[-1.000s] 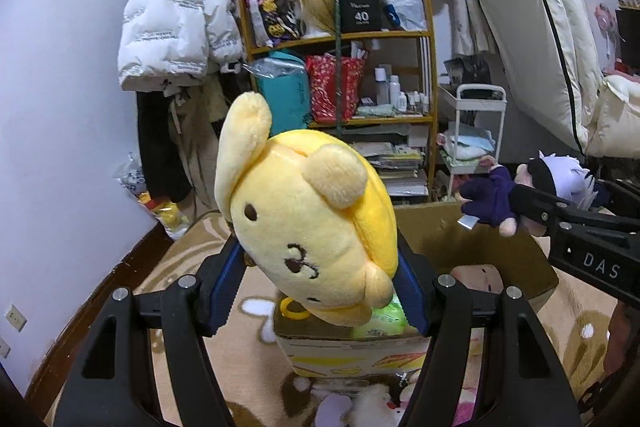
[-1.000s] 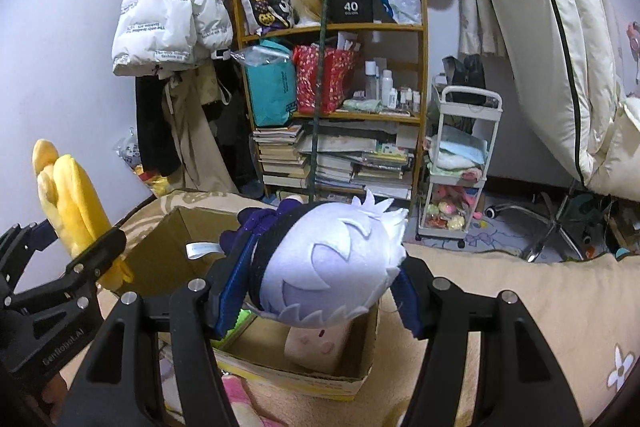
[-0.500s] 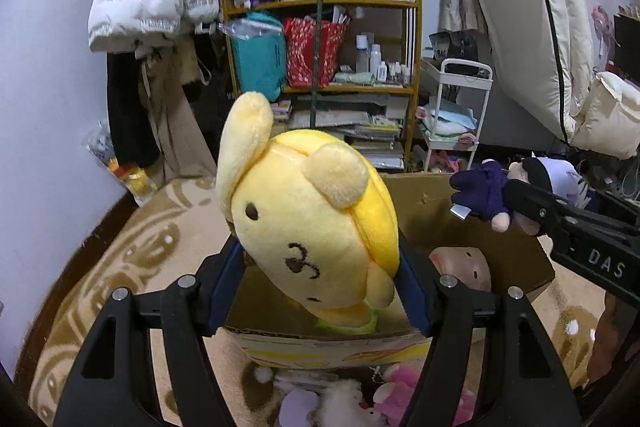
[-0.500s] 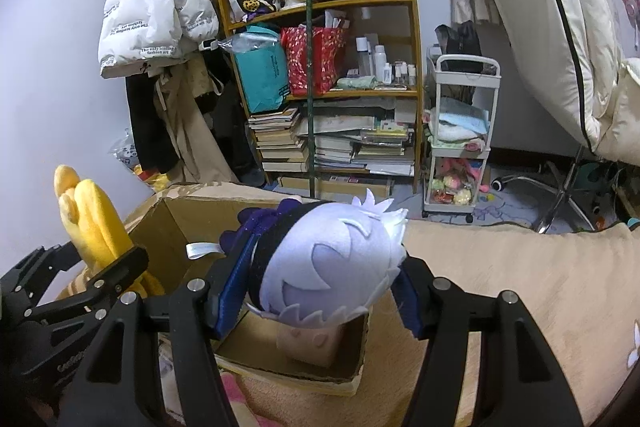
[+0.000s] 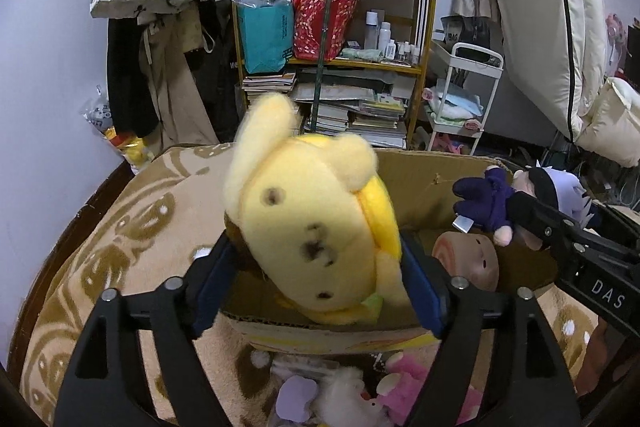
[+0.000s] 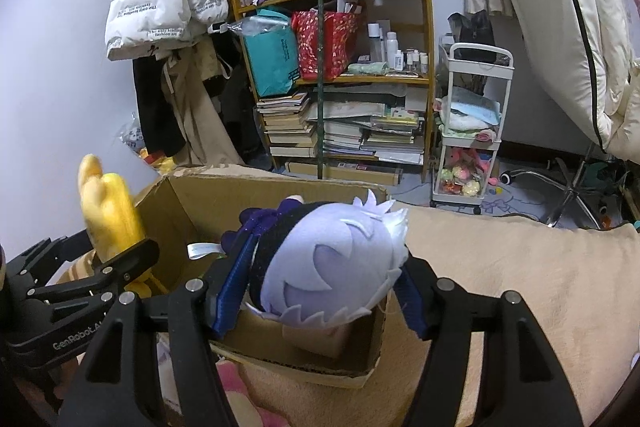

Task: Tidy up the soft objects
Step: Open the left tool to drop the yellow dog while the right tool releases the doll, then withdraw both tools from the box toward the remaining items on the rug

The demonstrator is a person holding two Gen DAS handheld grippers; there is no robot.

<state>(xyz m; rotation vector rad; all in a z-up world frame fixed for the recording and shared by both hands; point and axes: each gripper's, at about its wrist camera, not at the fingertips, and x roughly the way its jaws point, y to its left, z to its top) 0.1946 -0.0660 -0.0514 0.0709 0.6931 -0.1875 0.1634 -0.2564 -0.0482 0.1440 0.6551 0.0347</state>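
The yellow plush (image 5: 316, 231) sits blurred between the fingers of my left gripper (image 5: 316, 287), over the near edge of the open cardboard box (image 5: 424, 187); those fingers have just been opening, with a gap showing at the left pad while the right side seems barely to touch, so I judge it to be slipping free rather than held. My right gripper (image 6: 316, 291) has the lavender-haired doll (image 6: 328, 267) by its head over the same box; its fingers have opened a little and I can't tell whether the pads press on it. To do this drop well, I'd let each toy fall clear of the box wall and of the pink roll-shaped plush (image 5: 468, 259) already inside, without the two grippers fouling each other. Both hands slant downward over the box, side by side, above the beige rug (image 6: 500, 287).
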